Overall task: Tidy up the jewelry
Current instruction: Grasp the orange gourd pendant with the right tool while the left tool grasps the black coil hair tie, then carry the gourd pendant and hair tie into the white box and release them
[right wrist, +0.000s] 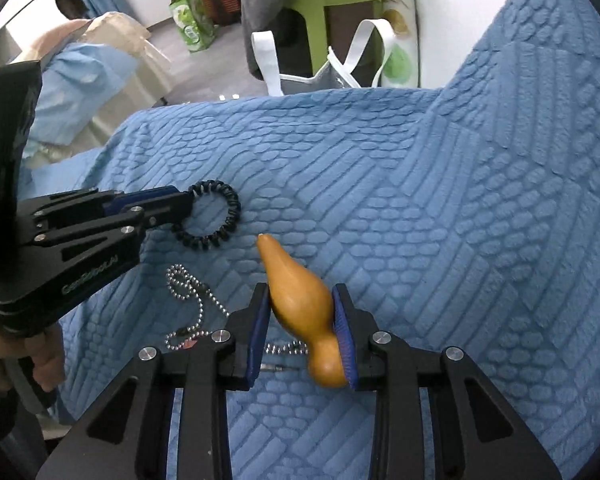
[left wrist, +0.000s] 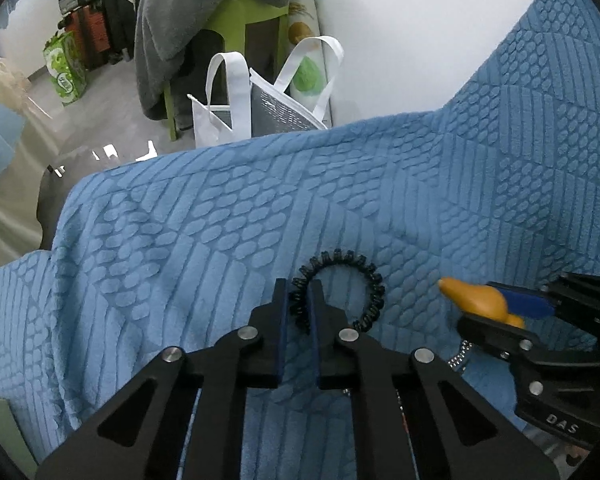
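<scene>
Looks like this is still early days. The left claw point(left wrist: 299, 306) is clamped onto the near side of the black coil bracelet point(right wrist: 214, 214), which is still lying on the blue blanket point(right wrist: 440, 208). The right claw point(right wrist: 302, 332) is gripping the orange gourd pendant point(right wrist: 300, 300) by its fat belly, tip pointing away. Its bead chain point(right wrist: 188, 292) is sprawled loose just beside. No box or tray anywhere in view, so I'd say nothing's actually sorted yet.
</scene>
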Demonstrator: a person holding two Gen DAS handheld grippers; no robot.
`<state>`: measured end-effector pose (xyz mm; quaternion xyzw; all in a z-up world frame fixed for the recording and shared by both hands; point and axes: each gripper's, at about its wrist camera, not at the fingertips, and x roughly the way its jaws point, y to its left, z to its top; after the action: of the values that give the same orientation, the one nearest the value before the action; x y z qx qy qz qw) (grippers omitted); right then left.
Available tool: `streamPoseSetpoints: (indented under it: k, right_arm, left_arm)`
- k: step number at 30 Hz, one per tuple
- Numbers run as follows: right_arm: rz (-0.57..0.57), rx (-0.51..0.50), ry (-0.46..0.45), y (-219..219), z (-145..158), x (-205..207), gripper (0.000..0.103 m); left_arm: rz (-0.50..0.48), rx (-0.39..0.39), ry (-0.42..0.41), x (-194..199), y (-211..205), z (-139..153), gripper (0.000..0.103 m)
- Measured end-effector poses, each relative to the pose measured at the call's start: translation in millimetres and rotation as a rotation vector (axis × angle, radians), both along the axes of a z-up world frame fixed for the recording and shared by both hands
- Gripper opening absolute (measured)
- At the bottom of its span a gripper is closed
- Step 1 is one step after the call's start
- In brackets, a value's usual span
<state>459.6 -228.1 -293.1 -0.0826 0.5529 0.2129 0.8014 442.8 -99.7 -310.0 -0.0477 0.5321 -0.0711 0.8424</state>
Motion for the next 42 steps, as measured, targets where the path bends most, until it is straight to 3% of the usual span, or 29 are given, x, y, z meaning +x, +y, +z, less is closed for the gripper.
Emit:
streamPoseSetpoints:
  k: [3,11,22,29,42]
  right_arm:
    - [-0.021,-0.007,-0.009,-2,5,-6,0.029]
    - [-0.075,0.028,-0.056,-6,33,-22,0.029]
    - [-0.127,0.078,-0.105,-12,73,-60,0.029]
    - [-0.194,0.138,-0.171,-25,110,-87,0.029]
    - [-0.183,0.144,-0.224,-3,151,-133,0.029]
  left_arm:
    - [0.000,-0.009,0.017,0,-1,1,0.008]
    - [0.031,-0.058,-0.061,-24,4,50,0.008]
    - [0.120,-0.088,-0.087,-68,13,105,0.008]
    - [0.118,-0.101,-0.132,-93,16,138,0.008]
    - [0.138,-0.116,-0.191,-155,48,186,0.008]
